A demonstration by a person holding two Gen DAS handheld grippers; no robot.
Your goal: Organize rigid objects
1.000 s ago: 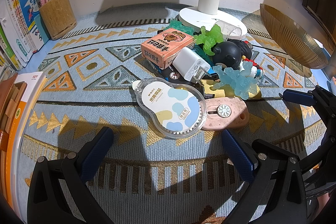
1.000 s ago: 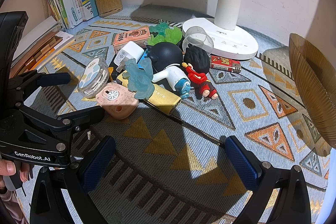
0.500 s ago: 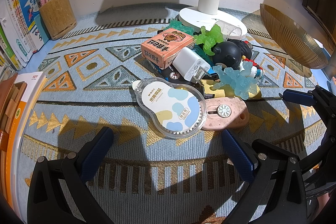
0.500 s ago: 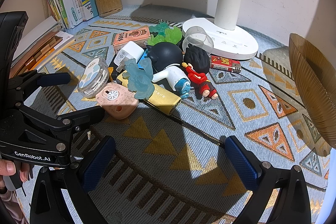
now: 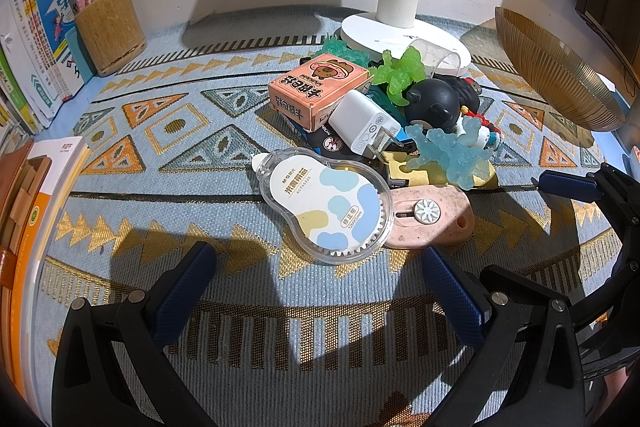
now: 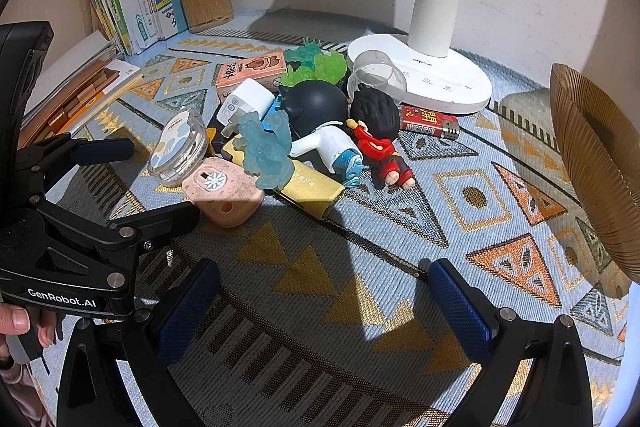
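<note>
Clear plastic catches the eye first: the correction tape dispenser (image 5: 326, 205) lies flat at the near edge of the heap, long axis running from its white nozzle at far left down toward the near right, nozzle pointing away to the left. Its rounded end overlaps the pink box cutter (image 5: 430, 217), which lies crosswise beside it, long axis left to right. Behind them the pile crowds in: a white charger plug (image 5: 366, 125) with prongs aimed right, a pink card box (image 5: 316, 91), a blue translucent figure (image 5: 452, 157) lying over a yellow bar (image 6: 308, 187), a green figure (image 5: 400, 73), a black round toy (image 6: 316, 107) and a red-clad doll (image 6: 378, 143) lying on its back, feet toward the camera. A red lighter (image 6: 428, 121) sits just beside the lamp base (image 6: 436, 81), a clear cup (image 6: 376, 77) tipped on it. Everything rests on a patterned mat (image 6: 360, 267) covering the surface, a ribbed golden bowl (image 6: 596, 167) at right, a pen holder (image 5: 108, 29) and books (image 5: 36, 39) at left. The left gripper (image 5: 318, 291) hangs just short of the dispenser, fingers spread wide, nothing between them. The right gripper (image 6: 324, 299) hovers over bare mat, fingers likewise released.
</note>
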